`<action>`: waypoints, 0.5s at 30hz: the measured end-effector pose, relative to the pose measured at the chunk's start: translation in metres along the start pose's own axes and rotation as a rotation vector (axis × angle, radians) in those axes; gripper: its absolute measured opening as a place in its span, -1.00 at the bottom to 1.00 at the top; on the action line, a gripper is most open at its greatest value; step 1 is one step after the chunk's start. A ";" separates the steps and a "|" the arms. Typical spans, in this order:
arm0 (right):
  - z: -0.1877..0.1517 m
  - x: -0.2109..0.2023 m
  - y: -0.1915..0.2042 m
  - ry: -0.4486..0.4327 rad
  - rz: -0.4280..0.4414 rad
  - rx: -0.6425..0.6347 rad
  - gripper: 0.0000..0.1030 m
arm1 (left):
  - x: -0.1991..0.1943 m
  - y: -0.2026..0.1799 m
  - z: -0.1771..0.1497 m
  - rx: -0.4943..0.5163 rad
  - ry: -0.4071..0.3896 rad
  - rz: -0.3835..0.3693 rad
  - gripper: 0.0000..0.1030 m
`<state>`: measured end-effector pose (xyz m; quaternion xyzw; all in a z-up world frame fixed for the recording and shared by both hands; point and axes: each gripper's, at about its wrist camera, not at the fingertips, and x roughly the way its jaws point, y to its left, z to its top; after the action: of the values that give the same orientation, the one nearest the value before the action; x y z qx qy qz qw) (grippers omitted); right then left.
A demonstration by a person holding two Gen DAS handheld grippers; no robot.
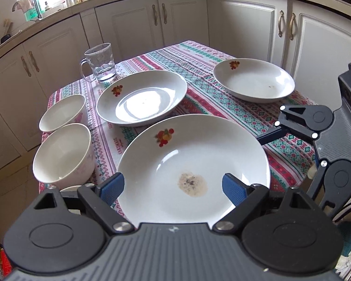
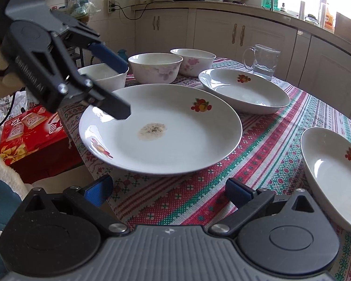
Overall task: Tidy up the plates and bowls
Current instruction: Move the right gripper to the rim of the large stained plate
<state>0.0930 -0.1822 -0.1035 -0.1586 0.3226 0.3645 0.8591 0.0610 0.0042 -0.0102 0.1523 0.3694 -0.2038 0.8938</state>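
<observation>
While the left wrist view caught two bowls at frame left, the right wrist view showed three behind the stained plate point(image 2: 160, 128) at centre. Woven patterned tablecloth point(image 2: 257, 159); three glossy white round plates with fruit decals; clear glass mug point(image 2: 262, 62) upper right. Left gripper point(image 1: 173, 187) and right gripper point(image 2: 169, 190) both had fingers spread, pinching nothing.

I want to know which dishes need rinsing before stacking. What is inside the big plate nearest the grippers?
The big plate holds a dried, speckled beige residue patch at its centre, plus printed fruit motifs. No food or cutlery. The left gripper hangs over its rim, covering a small part.
</observation>
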 end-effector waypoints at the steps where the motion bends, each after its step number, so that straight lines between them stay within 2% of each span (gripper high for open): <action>1: -0.001 0.000 0.000 -0.002 0.003 -0.001 1.00 | 0.000 -0.001 -0.001 0.001 0.003 -0.010 0.76; 5: -0.003 -0.004 -0.005 0.000 0.001 0.004 1.00 | -0.006 -0.009 -0.015 -0.002 0.026 -0.042 0.76; 10: -0.004 -0.012 -0.011 0.005 -0.006 -0.007 1.00 | -0.020 -0.015 -0.037 -0.057 0.032 -0.049 0.76; 15: -0.004 -0.023 -0.016 -0.001 -0.018 -0.014 1.00 | -0.015 -0.023 -0.057 -0.061 0.041 -0.002 0.76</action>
<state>0.0906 -0.2071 -0.0899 -0.1673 0.3183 0.3590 0.8613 0.0067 0.0116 -0.0409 0.1288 0.3940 -0.1903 0.8899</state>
